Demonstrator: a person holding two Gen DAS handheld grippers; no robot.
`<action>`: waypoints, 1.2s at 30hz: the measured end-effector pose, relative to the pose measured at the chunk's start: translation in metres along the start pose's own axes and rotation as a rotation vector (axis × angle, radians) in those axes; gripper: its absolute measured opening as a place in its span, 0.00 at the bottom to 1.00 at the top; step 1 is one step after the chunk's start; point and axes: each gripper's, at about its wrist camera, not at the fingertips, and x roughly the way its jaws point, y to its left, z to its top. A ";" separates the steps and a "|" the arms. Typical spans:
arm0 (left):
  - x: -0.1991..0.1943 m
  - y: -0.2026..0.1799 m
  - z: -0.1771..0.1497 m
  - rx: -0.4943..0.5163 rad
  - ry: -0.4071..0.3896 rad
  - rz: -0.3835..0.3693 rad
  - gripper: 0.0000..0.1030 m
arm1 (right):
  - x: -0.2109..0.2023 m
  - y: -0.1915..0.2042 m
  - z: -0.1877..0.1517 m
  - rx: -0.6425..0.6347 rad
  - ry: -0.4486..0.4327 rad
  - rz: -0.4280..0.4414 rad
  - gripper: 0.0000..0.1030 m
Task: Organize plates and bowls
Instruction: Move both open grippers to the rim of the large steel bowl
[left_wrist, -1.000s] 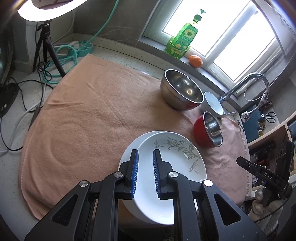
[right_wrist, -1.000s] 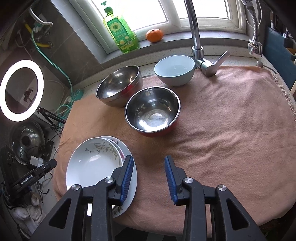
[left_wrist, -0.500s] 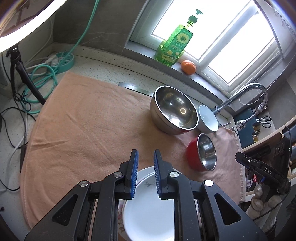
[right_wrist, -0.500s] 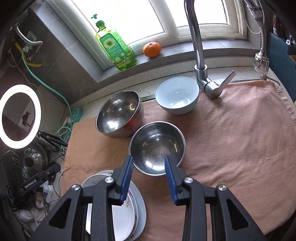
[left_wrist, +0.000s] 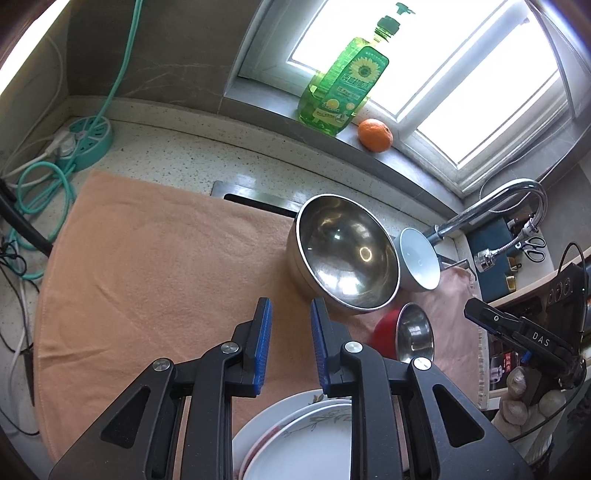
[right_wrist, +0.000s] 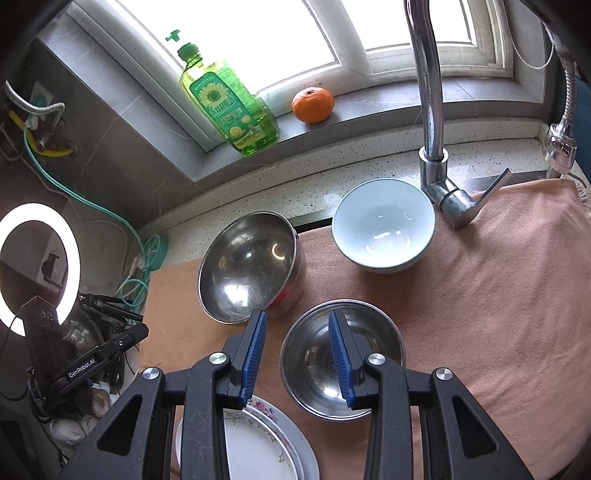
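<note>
The left tool (left_wrist: 290, 343) hangs over the orange towel (left_wrist: 155, 266) on the desk (left_wrist: 177, 155), its jaws opening with nothing between them. Below it, at the near edge of the towel, lies the stack of plates (left_wrist: 295, 443), the top one with a leaf print. The right tool (right_wrist: 297, 354) is released, jaws apart and empty, poised above the small steel bowl (right_wrist: 314, 354). Just beside that, towards the window, sits the large steel bowl (right_wrist: 247, 273), tilted, and the white bowl (right_wrist: 382, 225) stands upright near the tap (right_wrist: 436, 147). A green soap bottle (right_wrist: 225, 107) and an orange (right_wrist: 312, 104) rest on the sill
</note>
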 end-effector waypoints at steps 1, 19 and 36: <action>0.002 0.000 0.002 0.002 0.002 0.001 0.19 | 0.001 0.000 0.002 0.002 -0.004 -0.006 0.31; 0.044 -0.004 0.028 -0.006 0.058 -0.017 0.19 | 0.031 -0.012 0.027 0.053 0.025 -0.013 0.31; 0.083 0.008 0.057 -0.041 0.108 -0.021 0.19 | 0.091 0.001 0.055 0.052 0.101 -0.061 0.31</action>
